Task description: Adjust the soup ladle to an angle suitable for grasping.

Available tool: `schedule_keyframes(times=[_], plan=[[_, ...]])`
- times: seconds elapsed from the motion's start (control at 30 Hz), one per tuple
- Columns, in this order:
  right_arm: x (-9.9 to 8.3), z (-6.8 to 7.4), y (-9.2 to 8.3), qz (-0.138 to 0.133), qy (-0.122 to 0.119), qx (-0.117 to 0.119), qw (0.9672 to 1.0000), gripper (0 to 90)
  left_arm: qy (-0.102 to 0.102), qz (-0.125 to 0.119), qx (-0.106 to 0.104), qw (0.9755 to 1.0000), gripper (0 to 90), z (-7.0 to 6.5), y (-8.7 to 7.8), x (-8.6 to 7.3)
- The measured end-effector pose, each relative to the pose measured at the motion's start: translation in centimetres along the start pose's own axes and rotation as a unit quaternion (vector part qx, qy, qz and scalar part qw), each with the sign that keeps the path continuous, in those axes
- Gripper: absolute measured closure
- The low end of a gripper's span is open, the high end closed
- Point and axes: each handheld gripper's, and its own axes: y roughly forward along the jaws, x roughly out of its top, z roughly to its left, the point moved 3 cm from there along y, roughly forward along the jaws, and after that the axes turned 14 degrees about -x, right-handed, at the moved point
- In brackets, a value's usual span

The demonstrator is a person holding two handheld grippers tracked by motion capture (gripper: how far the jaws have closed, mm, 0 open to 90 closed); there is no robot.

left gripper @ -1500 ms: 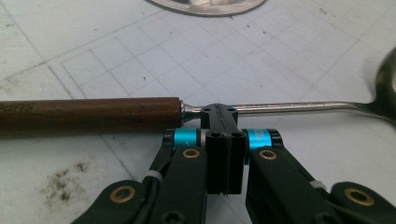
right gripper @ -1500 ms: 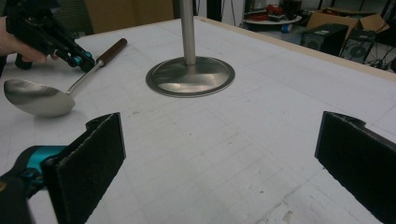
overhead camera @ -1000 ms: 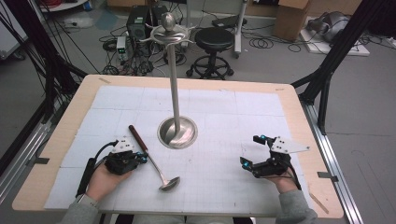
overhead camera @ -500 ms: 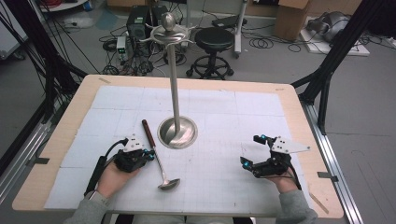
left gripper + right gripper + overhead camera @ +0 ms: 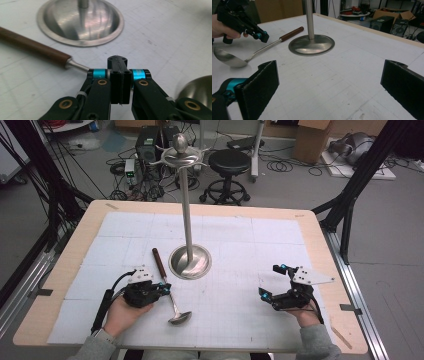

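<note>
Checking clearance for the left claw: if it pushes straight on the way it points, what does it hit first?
Most likely the ladle: its metal neck lies just past the shut left claw. Beyond that sits the stand's round base. Depth is unclear; the claw may ride above the neck.

Grey floor (image 5: 390, 220) strewn with cables; black stool (image 5: 227, 165), cardboard boxes (image 5: 310, 140) behind the table (image 5: 320, 227).

Between the two hands the white desk (image 5: 235, 315) lies bare, so there is open passage across the near middle. The tall metal stand (image 5: 189, 261) rises from its round base at the centre, blocking a straight path over the far middle. The ladle (image 5: 167, 287) lies slantwise just beside that base, under the left hand-held gripper (image 5: 161, 287), leaving a narrow gap.
</note>
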Motion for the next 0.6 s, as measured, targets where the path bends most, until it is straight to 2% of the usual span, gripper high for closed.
schedule_keyframes(times=[0.3, 0.6], plan=[[0.0, 0.0, 0.1, 0.000, -0.002, 0.000, 1.0000, 0.7, 0.036, 0.041, -0.022, 0.9983, 89.7, -1.9, 2.1, -0.3], [0.0, 0.1, 0.1, 0.005, -0.001, 0.003, 1.0000, 0.7, 0.063, 0.082, -0.032, 0.9942, 89.6, -3.0, 3.1, -0.8]])
